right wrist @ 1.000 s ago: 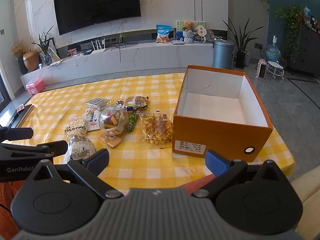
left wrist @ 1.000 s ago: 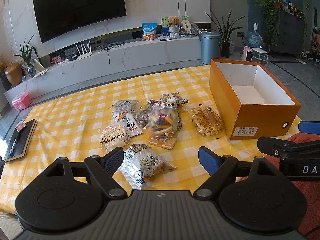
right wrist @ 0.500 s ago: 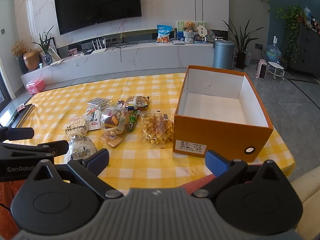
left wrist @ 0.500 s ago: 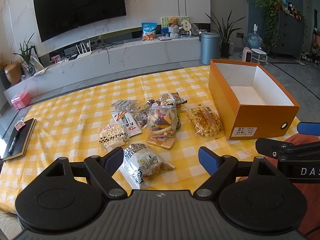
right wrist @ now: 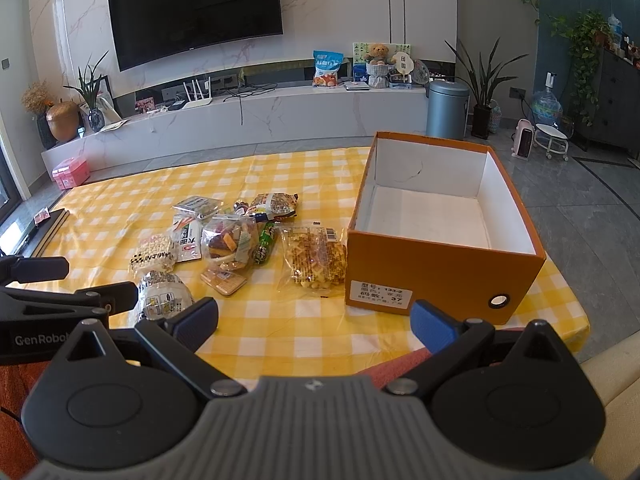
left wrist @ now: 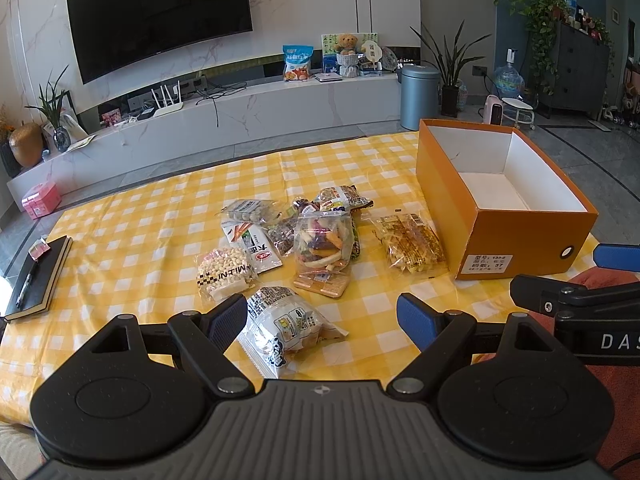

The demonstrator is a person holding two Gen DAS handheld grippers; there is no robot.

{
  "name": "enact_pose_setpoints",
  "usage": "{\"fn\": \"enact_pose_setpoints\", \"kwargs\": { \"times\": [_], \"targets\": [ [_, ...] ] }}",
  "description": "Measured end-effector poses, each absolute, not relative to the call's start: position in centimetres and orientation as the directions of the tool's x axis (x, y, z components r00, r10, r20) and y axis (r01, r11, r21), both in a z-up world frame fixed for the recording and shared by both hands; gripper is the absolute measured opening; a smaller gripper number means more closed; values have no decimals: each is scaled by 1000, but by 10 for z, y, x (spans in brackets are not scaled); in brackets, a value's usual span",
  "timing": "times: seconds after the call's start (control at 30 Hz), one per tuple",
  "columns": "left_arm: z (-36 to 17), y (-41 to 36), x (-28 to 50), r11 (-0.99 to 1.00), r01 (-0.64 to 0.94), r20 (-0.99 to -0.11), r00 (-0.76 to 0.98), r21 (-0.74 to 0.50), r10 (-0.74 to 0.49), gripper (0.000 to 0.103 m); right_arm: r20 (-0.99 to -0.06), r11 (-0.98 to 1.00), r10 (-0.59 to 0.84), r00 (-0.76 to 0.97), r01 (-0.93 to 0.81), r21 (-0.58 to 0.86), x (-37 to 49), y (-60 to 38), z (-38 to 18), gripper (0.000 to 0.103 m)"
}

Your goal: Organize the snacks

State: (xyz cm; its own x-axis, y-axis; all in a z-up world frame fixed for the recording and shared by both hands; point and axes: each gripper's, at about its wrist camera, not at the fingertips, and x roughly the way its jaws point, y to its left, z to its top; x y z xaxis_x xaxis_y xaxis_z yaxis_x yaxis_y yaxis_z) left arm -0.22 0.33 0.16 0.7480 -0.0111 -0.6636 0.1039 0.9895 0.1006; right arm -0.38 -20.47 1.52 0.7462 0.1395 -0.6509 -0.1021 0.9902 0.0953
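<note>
I see a cluster of snack packets [left wrist: 316,240] lying flat on the yellow checked cloth, several overlapping. Just right of them sits an open orange box [left wrist: 516,240] with a white interior, upright and holding nothing.

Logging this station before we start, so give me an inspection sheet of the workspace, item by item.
Surface: yellow checked tablecloth, flat.
Job's things: orange box open, nothing inside; snack packets clustered beside it, waffle packet nearest the box.
Clutter: black notebook with pen at the cloth's edge.
Grippers: left tool open, white packet lying between its fingers; right tool open, holding nothing.
Cables: cords on the TV console; nothing seen on the cloth.
Surroundings: wall TV, bin, potted plants.
</note>
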Motion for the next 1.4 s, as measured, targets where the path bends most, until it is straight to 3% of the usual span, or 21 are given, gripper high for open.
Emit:
{"fn": "enact_pose_setpoints", "kwargs": {
  "times": [0.93, 1.07, 1.17, 1.23, 1.3, 1.4],
  "targets": [
    [2, 0, 0, 990, 105, -665, 747, 98, -13, 99, -651, 990, 140, 746, -100, 98, 0, -204, 12, 100],
    [1, 12, 13, 995, 95, -679, 733, 34, -47, 98, -606, 986, 163, 778, -109, 126, 4, -206, 7, 100],
    [-6, 23, 28, 997, 78, -705, 706, -15, -66, 92, -623, 984, 176, 762, -116, 135, 15, -204, -1, 99],
    [-12, 24, 38, 996, 88, -717, 693, -18, -74, 90, -633, 984, 177, 753, -117, 135, 24, -200, -7, 97],
    [-16, 26, 46, 996, 84, -726, 684, -6, -62, 90, -645, 981, 191, 740, -133, 139, 33, -195, -12, 89],
    [-24, 29, 58, 995, 96, -750, 659, 6, -58, 92, -666, 977, 211, 715, -144, 155, 49, -189, -21, 88]
  ]
}}
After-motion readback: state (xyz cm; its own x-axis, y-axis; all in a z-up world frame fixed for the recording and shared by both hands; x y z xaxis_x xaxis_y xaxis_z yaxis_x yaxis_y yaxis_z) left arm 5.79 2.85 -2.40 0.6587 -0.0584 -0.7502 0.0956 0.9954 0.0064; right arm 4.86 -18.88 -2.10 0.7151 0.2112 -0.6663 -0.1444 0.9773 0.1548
